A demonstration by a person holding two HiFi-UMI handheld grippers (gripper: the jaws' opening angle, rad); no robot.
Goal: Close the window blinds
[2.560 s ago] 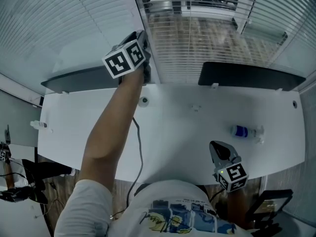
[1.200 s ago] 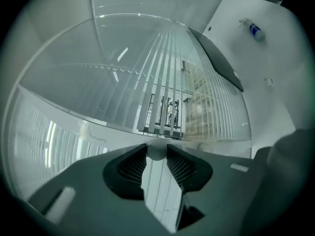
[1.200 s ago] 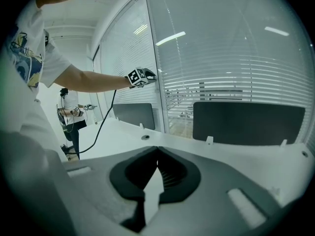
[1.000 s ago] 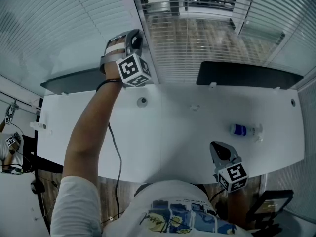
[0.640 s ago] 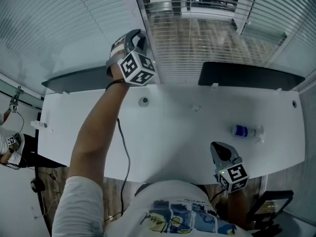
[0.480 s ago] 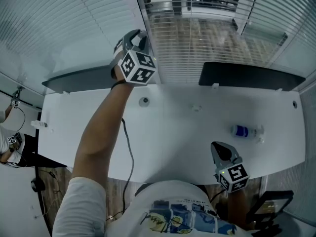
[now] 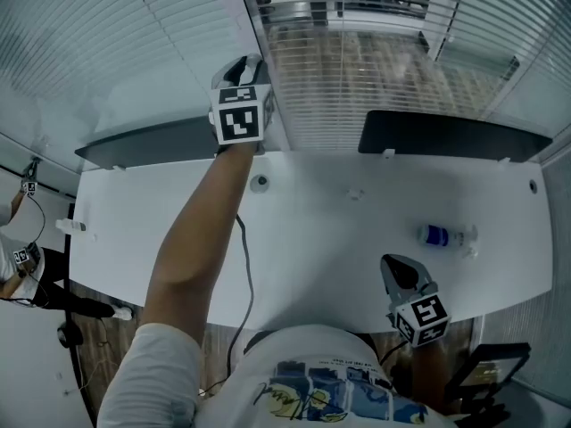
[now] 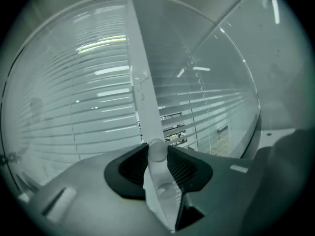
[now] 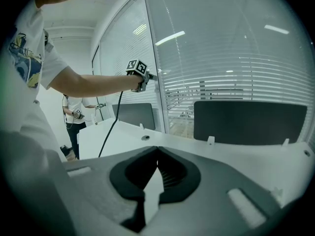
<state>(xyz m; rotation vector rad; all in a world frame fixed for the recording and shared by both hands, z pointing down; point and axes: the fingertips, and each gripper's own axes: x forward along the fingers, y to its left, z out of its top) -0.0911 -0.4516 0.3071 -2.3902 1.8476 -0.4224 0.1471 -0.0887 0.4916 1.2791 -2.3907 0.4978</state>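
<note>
White slatted blinds [image 7: 107, 34] cover the windows behind the table; the middle blind [image 7: 366, 87] has its slats partly open, with the outside showing through. My left gripper [image 7: 250, 68] is raised at the window post, and its marker cube [image 7: 241, 114] faces the head camera. In the left gripper view the jaws of the left gripper [image 8: 157, 149] are shut on the pale blind wand [image 8: 142, 97], which runs up in front of the blinds [image 8: 74, 97]. My right gripper [image 7: 398, 271] rests low over the table's front edge, shut on nothing [image 9: 157, 151].
A white table [image 7: 312, 239] carries a small blue bottle [image 7: 437, 236] at the right and a round cable hole [image 7: 260, 183]. Two dark panels [image 7: 446, 136] [image 7: 152, 141] stand along its back edge. Another person [image 7: 13, 266] stands at the far left.
The left wrist has rolled about the wand: the marker cube has turned from angled to facing squarely, and the forearm has swung right. The right gripper has stayed still.
</note>
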